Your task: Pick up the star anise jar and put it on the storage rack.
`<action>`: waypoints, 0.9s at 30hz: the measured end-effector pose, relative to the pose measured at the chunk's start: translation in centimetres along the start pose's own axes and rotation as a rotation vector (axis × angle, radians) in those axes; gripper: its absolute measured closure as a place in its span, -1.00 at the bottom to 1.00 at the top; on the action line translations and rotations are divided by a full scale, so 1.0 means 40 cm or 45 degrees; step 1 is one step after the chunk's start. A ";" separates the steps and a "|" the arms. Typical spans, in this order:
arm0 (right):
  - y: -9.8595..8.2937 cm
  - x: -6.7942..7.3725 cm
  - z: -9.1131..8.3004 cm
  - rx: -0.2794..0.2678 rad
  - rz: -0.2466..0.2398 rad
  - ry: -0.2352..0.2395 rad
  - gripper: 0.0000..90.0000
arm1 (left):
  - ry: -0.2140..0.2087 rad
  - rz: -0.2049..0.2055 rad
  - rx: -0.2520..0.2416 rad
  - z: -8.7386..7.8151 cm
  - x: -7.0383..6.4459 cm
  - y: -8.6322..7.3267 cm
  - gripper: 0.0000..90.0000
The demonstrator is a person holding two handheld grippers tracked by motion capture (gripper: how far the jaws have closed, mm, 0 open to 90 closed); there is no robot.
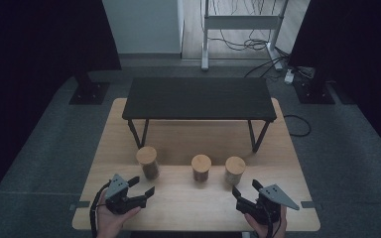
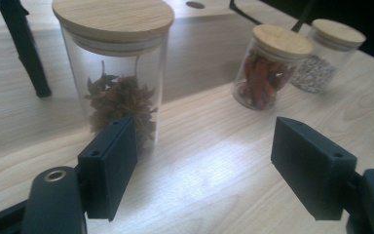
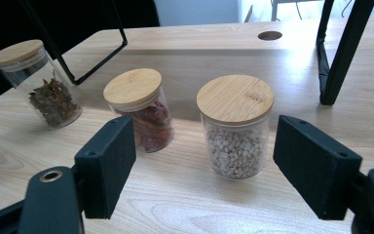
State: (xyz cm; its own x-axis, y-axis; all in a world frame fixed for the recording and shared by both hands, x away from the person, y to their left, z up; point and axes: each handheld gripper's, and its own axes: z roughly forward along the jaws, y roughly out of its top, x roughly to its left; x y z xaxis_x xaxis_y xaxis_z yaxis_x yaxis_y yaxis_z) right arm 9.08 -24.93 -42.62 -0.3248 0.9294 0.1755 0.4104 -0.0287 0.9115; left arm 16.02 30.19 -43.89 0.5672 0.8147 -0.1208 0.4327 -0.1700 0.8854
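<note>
While three lidded glass jars stand in a row on the pale wooden bench (image 1: 188, 198), both tongs sit just short of them, spread wide, pinching nothing. Tall jar of star anise (image 1: 148, 162) at left, just ahead of the left tongs (image 1: 144, 187); in the left gripper view it stands just beyond the left jaw, whether touching cannot be told. Middle jar of red chillies (image 1: 201, 168), then the jar of pale grains (image 1: 235, 170) at right, nearest the right tongs (image 1: 245, 190); in the right gripper view it sits between the jaws but beyond their tips, untouched. All three upright, round bamboo lids on, apart from each other.

Bench: light wood grain, cable hole near the far edge (image 3: 270, 35). Black low shelf on thin metal legs (image 1: 198, 97) stands behind the jars. Grey carpet floor (image 1: 44, 148) around; dark curtains (image 1: 25, 44) either side; white frame with loose cables (image 1: 243, 29) at the back.

Hands cut off at the bottom edge of the high view; tall jar's base hidden behind the left jaw in the left gripper view. Jar contents blurry in the high view. No labels or writing readable.
</note>
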 end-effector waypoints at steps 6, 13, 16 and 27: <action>0.006 0.003 0.000 -0.001 0.013 -0.010 -0.49 | 0.058 0.031 0.011 0.031 0.004 0.027 -0.50; 0.008 0.008 -0.009 0.001 0.011 0.000 -0.49 | 0.101 0.066 0.025 0.070 0.012 0.058 -0.50; 0.009 0.007 -0.011 0.003 0.018 0.003 -0.49 | 0.132 0.064 0.024 0.087 0.017 0.067 -0.50; 0.010 0.011 -0.018 0.004 0.005 0.014 -0.48 | 0.201 0.082 0.010 0.128 0.017 0.069 -0.57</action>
State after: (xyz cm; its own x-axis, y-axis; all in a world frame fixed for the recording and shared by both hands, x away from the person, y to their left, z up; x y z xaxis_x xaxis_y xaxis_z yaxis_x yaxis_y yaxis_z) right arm 8.50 -24.80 -41.90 -0.3324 0.9253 0.1828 0.4145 -0.0308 0.9095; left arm 21.19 27.44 -43.81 0.4769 0.8789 0.0086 0.4051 -0.2284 0.8853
